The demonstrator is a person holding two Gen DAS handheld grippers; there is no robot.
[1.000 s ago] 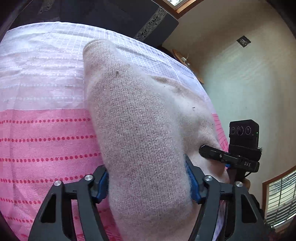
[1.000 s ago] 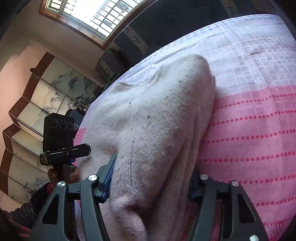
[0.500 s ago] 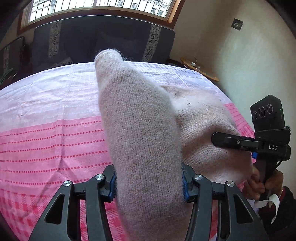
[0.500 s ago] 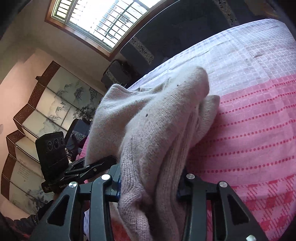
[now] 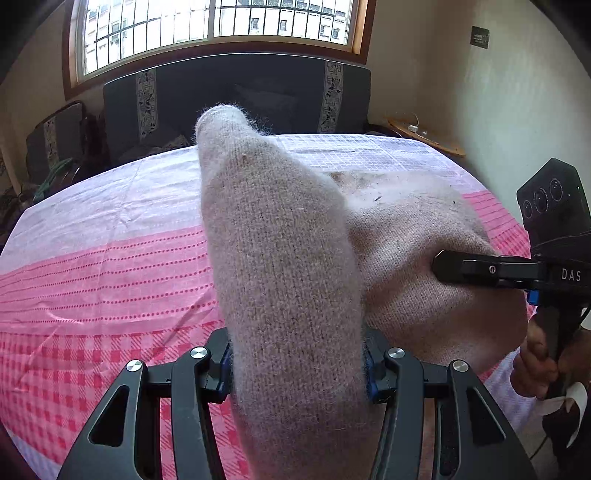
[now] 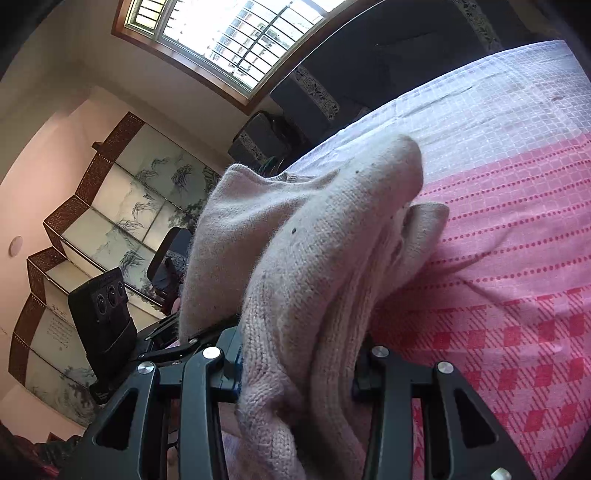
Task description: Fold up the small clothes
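Both grippers had hold of one pale beige knit sweater, lifted partly off a bed. The left gripper pinched a thick bunched fold of it, blue pads pressed into the wool on both sides, jaws roughly half spread around the bulk. The fold rose up and away from the jaws to a fuzzy rounded tip that stood in front of the dark headboard. The rest of the garment spread rightward toward the right gripper, seen side-on from the left wrist camera, its black finger lying against the knit. A person's hand gripped that tool's handle at the right edge.

From the right wrist camera, the right gripper clamped a gathered, ribbed-looking edge of the sweater, jaws narrowed around the wad, fabric filling the gap. The sweater humped up from the jaws, and its far fold hung down onto the bedspread. The left gripper showed low at left, its camera block above it, fingertips hidden behind the knit.

The bedspread was pink with dotted red stripes and a check border, fading to a white grid near the headboard. A barred window sat above the headboard. A folding screen with painted panels stood along the wall at left in the right wrist view.
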